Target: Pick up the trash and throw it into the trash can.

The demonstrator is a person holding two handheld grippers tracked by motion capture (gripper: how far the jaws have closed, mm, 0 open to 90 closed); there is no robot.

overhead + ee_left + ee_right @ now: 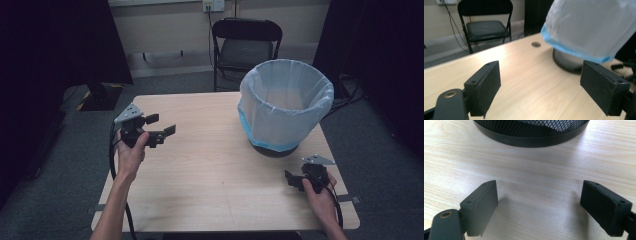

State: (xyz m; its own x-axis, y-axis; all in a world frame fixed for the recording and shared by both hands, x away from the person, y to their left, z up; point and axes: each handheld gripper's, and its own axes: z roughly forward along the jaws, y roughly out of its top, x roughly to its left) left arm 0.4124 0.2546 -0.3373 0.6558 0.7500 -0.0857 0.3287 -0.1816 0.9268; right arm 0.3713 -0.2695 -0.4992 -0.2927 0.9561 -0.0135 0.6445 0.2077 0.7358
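Bin (pixel 285 102) first: your black mesh wastebasket stands on the tabletop (pixel 215 170) toward the far right corner, lined with a pale blue-white bag (pixel 594 27) folded down over its rim. What you can see of the inside through the open mouth is bare liner; the very bottom is out of sight. Your left gripper (pixel 160 126) hangs above the left edge, its fingers (pixel 484 87) spread wide with nothing between them, aimed across at the bin. Your right gripper (pixel 295 181) sits low near the right near corner, just in front of the bin's mesh base (pixel 531 132), fingers (pixel 480 206) likewise wide and holding nothing. A folding chair (pixel 246 45) stands beyond the far edge.
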